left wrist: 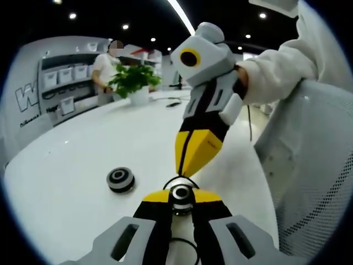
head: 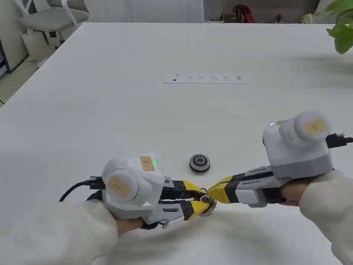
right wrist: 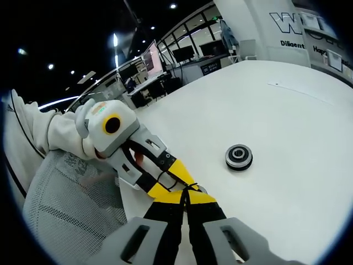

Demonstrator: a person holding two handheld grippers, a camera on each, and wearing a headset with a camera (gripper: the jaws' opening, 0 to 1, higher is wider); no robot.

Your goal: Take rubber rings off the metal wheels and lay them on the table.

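Left gripper (head: 197,203): clenched on a metal wheel (left wrist: 181,193), which sits between its yellow tips, just on my side of the loose wheel (head: 199,162).
Right gripper (head: 216,194): my jaws are pressed together and seem to pinch the thin black rubber ring (left wrist: 170,181) at the rim of the held wheel. It meets my left gripper tip to tip, near the loose wheel.
Loose wheel: lies flat and alone on the white table (head: 110,99), a dark ring around its metal hub, apart from both of my grippers.
Containers: pale bins (left wrist: 60,77) stand on wall shelves far beyond the loose wheel in the left gripper view; I cannot tell what they hold.
Writing: the wall lettering (right wrist: 284,22) shows a large "W" with "Diligen" beneath it, the rest cut off. The tan stickers on top of my grippers are too small to read.
Power strip (head: 207,79): white, flat on the table, well beyond the loose wheel.
Edges: the table's left edge runs well to the left of the loose wheel, with a chair (head: 49,16) past it. In the right gripper view another edge passes close behind my left gripper.
Open room: bare tabletop lies between the loose wheel and the power strip, and to both sides.
Plant (head: 342,27): green leaves far beyond and to the right of the loose wheel.
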